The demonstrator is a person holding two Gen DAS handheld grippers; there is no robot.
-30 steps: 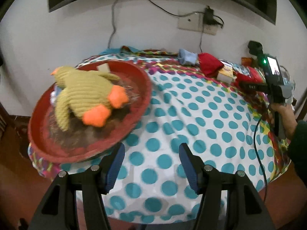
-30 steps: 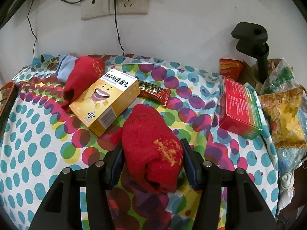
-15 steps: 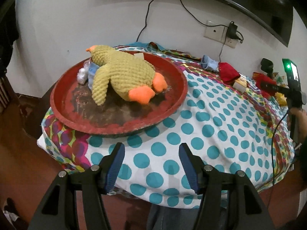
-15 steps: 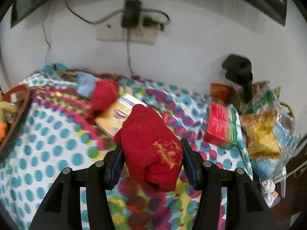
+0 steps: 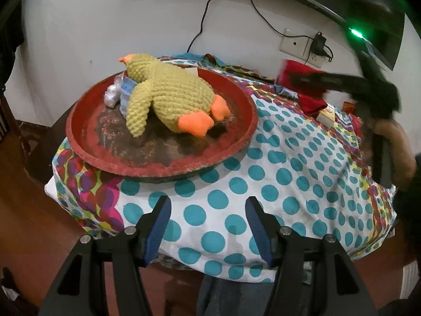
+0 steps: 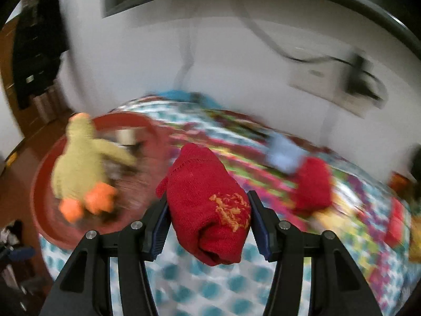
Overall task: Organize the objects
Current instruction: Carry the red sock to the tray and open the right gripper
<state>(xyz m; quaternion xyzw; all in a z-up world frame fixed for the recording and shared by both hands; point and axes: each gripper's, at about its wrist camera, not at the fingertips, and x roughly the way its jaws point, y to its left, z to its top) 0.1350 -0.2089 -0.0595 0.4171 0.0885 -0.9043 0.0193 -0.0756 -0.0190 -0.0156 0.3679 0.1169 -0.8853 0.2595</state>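
Right claw (image 6: 208, 210) has carried the red sock (image 6: 208, 205) leftward; tray (image 6: 47, 173) nearer

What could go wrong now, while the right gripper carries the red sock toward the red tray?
The red sock is soft and bulges out past the right gripper, so it might slip free in this fast, blurred swing. The knitted duck already fills much of the red tray, so the sock may land on its rim or the tablecloth.
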